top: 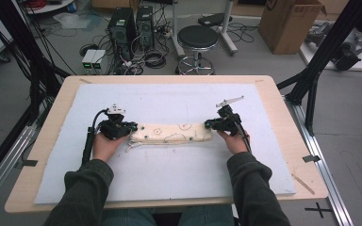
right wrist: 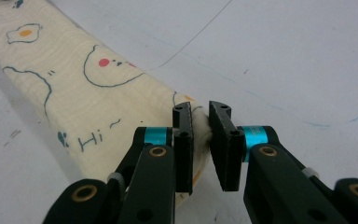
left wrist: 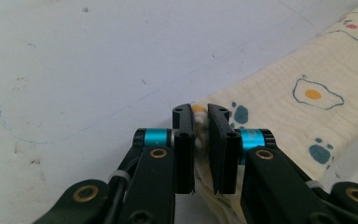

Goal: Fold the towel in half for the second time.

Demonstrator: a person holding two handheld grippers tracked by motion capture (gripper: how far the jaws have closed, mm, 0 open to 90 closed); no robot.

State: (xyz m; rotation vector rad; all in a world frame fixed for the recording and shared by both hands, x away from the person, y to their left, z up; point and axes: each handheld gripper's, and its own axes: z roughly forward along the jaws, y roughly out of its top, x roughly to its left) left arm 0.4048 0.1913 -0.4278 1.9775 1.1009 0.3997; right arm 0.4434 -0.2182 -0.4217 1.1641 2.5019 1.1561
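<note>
A cream cloth [top: 172, 133] printed with fried eggs and faces lies folded into a long narrow strip across the white mat [top: 169, 174]. My left gripper [top: 128, 130] is shut on the strip's left end, where the folded cloth [left wrist: 279, 107] is pinched between the black pads [left wrist: 184, 144]. At the other end my right gripper [top: 210, 125] is shut on the cloth [right wrist: 88, 102], with a bunch of fabric squeezed between its pads [right wrist: 223, 144]. Both grippers sit low, close to the mat.
The mat covers a wooden table [top: 287, 141]. Behind the table on the floor stand a black stool [top: 197, 47], computer towers [top: 122, 28], tangled cables and a cardboard box [top: 287, 23]. Black frame posts [top: 320, 56] rise at the right.
</note>
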